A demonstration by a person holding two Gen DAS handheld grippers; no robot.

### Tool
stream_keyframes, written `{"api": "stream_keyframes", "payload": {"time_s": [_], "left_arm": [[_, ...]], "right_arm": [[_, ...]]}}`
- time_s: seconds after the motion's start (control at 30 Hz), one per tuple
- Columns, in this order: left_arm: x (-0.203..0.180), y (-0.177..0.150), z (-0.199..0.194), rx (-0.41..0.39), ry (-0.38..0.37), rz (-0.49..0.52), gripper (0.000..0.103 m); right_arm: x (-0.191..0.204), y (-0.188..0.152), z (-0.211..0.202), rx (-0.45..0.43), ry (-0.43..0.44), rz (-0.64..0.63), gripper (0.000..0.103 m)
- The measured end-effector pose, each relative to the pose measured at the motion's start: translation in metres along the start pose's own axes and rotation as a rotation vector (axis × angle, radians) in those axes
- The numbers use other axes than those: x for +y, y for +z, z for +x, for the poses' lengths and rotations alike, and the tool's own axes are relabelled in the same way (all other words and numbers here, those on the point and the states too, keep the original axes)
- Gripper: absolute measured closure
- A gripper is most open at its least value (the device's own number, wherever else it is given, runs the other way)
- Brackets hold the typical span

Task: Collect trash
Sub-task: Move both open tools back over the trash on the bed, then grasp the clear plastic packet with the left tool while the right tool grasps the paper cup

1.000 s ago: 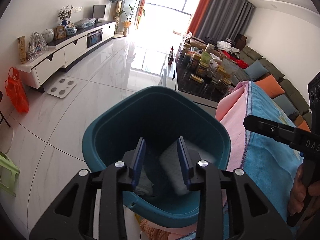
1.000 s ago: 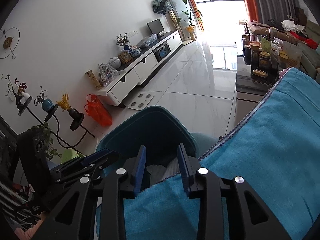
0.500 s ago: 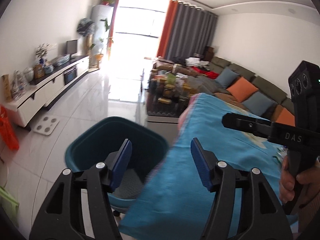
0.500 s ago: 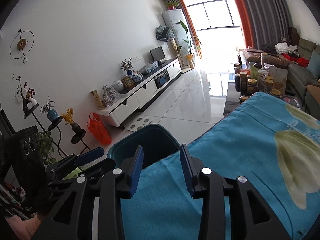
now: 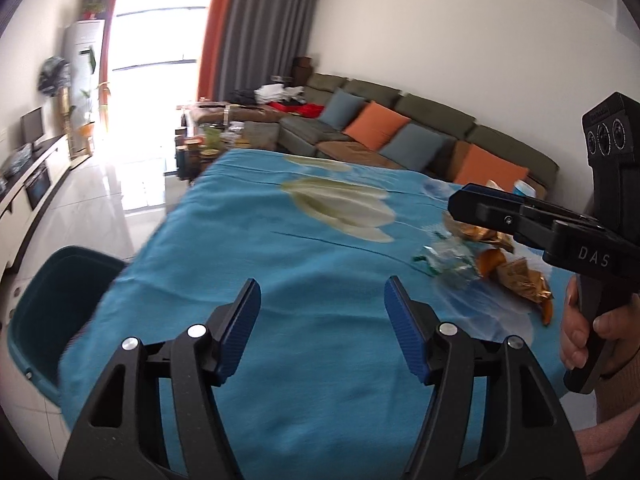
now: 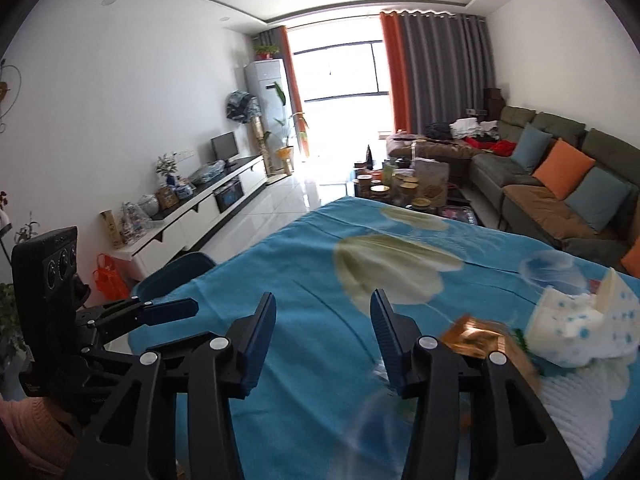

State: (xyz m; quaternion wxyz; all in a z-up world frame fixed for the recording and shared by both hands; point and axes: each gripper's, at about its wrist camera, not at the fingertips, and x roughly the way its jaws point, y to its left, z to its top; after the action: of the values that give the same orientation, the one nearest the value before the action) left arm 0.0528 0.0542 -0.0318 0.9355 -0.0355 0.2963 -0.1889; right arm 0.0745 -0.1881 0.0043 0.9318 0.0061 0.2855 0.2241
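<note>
A teal trash bin (image 5: 48, 300) stands on the floor at the left edge of the table; its rim also shows in the right wrist view (image 6: 188, 266). Trash lies on the blue tablecloth (image 5: 280, 240): a crumpled clear wrapper (image 5: 444, 260), orange and gold snack wrappers (image 5: 516, 276), and a gold wrapper (image 6: 476, 336) beside a white blue-dotted tissue pack (image 6: 580, 328). My left gripper (image 5: 322, 320) is open and empty above the cloth. My right gripper (image 6: 323, 336) is open and empty, just left of the gold wrapper; it also shows from the side in the left wrist view (image 5: 520, 216).
A sofa (image 5: 400, 132) with orange and blue cushions runs along the right wall. A cluttered coffee table (image 6: 404, 192) stands beyond the table. A white TV cabinet (image 6: 200, 216) lines the left wall, with an orange bag (image 6: 108, 280) beside it.
Both grippers swung up and right from over the bin to over the tablecloth. Both have opened wider. The trash pile has come into view.
</note>
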Motion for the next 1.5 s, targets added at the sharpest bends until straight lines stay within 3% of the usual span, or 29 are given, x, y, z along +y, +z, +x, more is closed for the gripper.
{"api": "stream_keyframes", "payload": {"time_s": [0.4, 0.63, 0.9, 1.17, 1.37, 1.43, 1.5], "left_arm": [[-0.065, 0.011, 0.064, 0.121, -0.144, 0.079, 0.037], [-0.076, 0.02, 0.09, 0.193, -0.167, 0.057, 0.035], [-0.081, 0.023, 0.108, 0.254, -0.201, 0.025, 0.038], [-0.083, 0.022, 0.112, 0.265, -0.216, 0.021, 0.04], [-0.085, 0.022, 0.114, 0.27, -0.219, 0.024, 0.048], [-0.084, 0.022, 0.114, 0.272, -0.23, 0.022, 0.054], [-0.085, 0.021, 0.114, 0.274, -0.242, 0.026, 0.066]], "right_arm": [[-0.121, -0.024, -0.033, 0.004, -0.247, 0.189, 0.055], [-0.179, -0.034, -0.019, 0.05, -0.256, 0.331, 0.055], [-0.198, -0.039, -0.014, 0.055, -0.244, 0.385, 0.055], [-0.239, -0.031, -0.035, -0.013, -0.342, 0.468, 0.05], [-0.257, -0.03, -0.035, -0.022, -0.366, 0.501, 0.048], [-0.26, -0.032, -0.035, -0.021, -0.365, 0.516, 0.047], [-0.257, -0.034, -0.036, -0.024, -0.344, 0.509, 0.047]]}}
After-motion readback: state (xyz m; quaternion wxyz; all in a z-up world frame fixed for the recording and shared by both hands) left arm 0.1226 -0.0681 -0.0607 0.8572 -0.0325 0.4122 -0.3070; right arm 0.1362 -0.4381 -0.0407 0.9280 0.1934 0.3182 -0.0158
